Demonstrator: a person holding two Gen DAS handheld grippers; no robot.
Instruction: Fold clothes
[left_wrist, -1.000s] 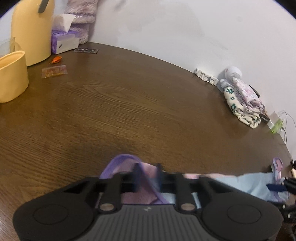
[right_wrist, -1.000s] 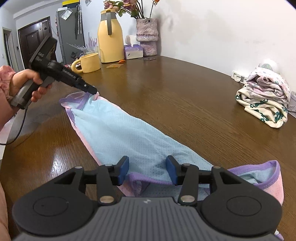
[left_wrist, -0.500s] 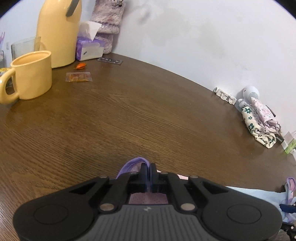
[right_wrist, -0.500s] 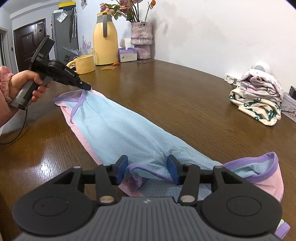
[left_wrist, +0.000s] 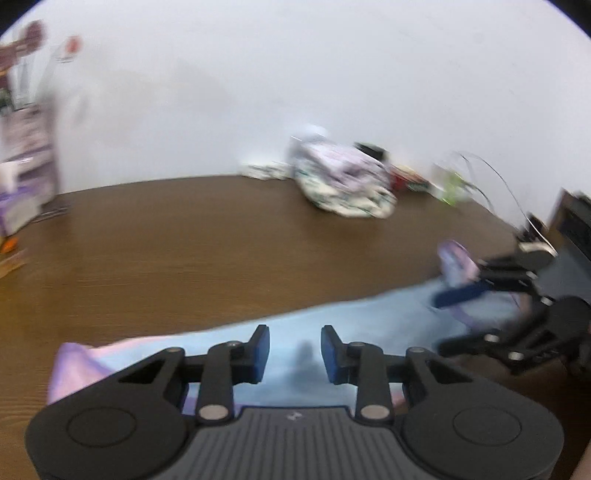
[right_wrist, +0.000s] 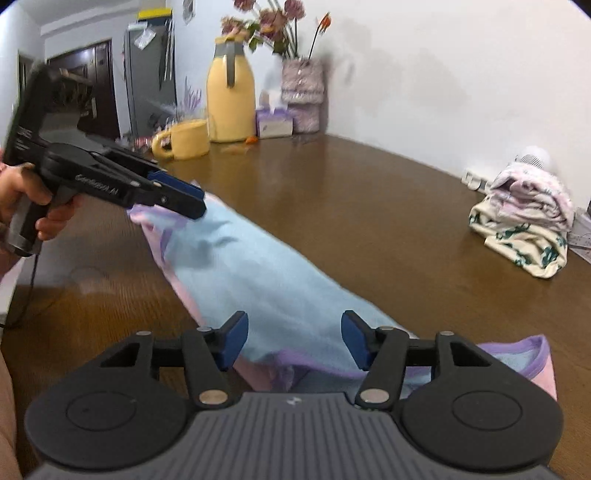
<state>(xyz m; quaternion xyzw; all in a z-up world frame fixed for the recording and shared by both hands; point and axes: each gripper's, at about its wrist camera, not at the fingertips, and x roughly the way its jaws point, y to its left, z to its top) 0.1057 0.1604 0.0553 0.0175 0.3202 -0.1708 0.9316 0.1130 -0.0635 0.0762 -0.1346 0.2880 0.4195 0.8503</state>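
The garment (right_wrist: 266, 273) is pale blue mesh with pink edges and lilac purple trim. The counter (right_wrist: 369, 206) is dark brown woodgrain. The folded clothes pile (right_wrist: 524, 221) is cream with dark green flowers below and white with pink-lilac print above. The jug (right_wrist: 229, 107) and mug (right_wrist: 186, 140) are soft yellow, the jug's handle grey. Both claws, left claw (left_wrist: 294, 349) and right claw (right_wrist: 293, 339), are black with blue pads. The wall (right_wrist: 443, 74) is white.

A light blue mesh garment (right_wrist: 266, 280) with pink edges and purple trim lies flat in a long strip, running from the left middle of the right wrist view down to its lower right, purple-bound opening nearest the camera.
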